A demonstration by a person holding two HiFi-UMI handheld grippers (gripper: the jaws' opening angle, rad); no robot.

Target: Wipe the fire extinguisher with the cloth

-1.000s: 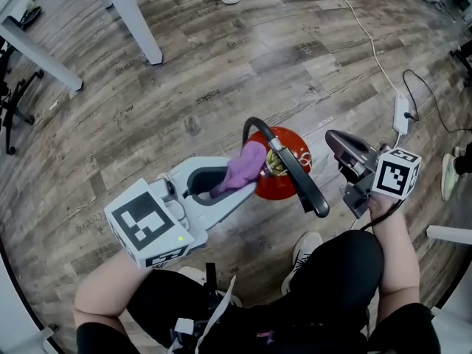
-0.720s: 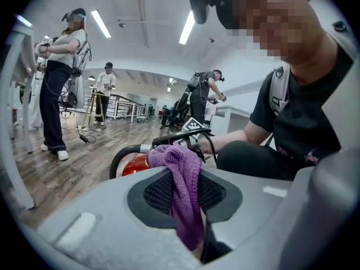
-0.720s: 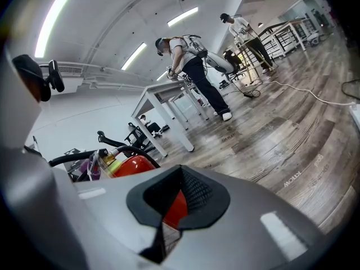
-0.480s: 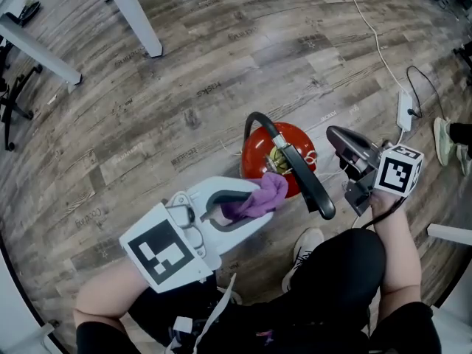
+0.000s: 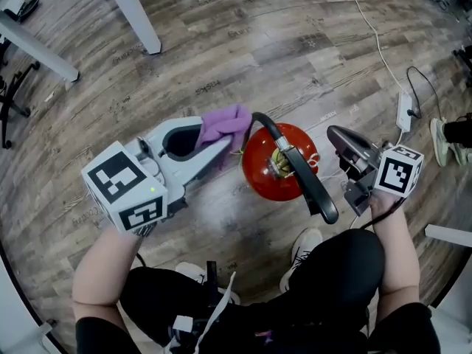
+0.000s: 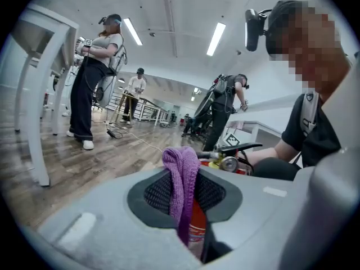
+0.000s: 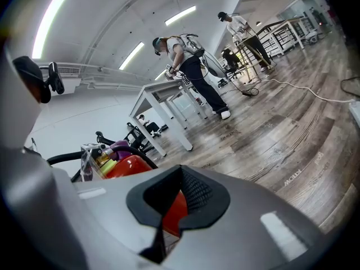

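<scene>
The red fire extinguisher (image 5: 274,174) stands on the wood floor, its black handle and hose (image 5: 302,177) arching over the top. My left gripper (image 5: 227,136) is shut on a purple cloth (image 5: 225,122), held just left of the extinguisher's upper side, at the hose. In the left gripper view the cloth (image 6: 181,181) hangs between the jaws, with the red body (image 6: 198,223) and the valve (image 6: 228,163) behind. My right gripper (image 5: 335,136) hovers right of the extinguisher, shut and empty. In the right gripper view the red body (image 7: 128,166) lies beyond the closed jaws.
White table legs (image 5: 131,12) stand at the far left. A white cable and power strip (image 5: 403,112) lie on the floor at the right, near someone's shoe (image 5: 440,134). My own shoe (image 5: 301,251) is close below the extinguisher. Other people (image 6: 93,77) stand farther off.
My left gripper carried the cloth from the extinguisher's top down to its near side, then swung up to its left side. The right gripper has stayed where it was.
</scene>
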